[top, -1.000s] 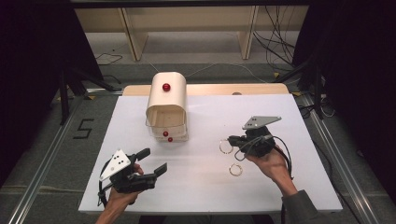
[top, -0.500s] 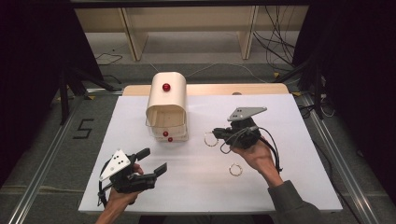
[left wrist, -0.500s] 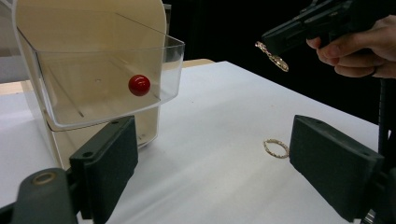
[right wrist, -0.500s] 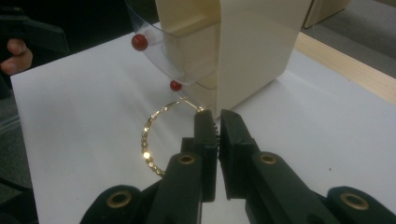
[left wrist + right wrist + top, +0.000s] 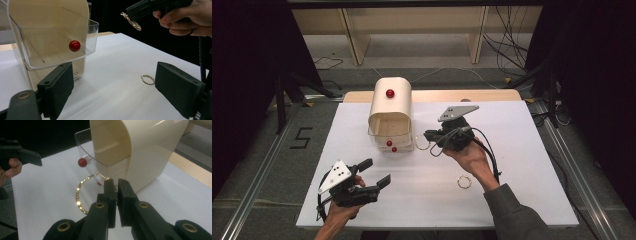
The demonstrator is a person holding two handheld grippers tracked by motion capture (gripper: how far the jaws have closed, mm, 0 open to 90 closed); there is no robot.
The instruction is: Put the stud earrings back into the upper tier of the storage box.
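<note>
Two gold bracelets are out: one [image 5: 83, 195] clenched in the right tool [image 5: 115, 185] just beside the cream drawer box [image 5: 392, 107], whose clear drawer [image 5: 53, 46] stands pulled out; the other [image 5: 464, 182] lies on the desk [image 5: 522, 150], well apart, likely next. Left tool [image 5: 374, 172] waits released.

Wooden shelf legs [image 5: 354, 42], floor cables [image 5: 507, 45] behind table.

one gold beaded bracelet [image 5: 82, 192] hangs pinched up by the cream drawer box [image 5: 391, 112], its clear drawer [image 5: 57, 42] open, second bracelet [image 5: 464, 181] flat on the table
</note>
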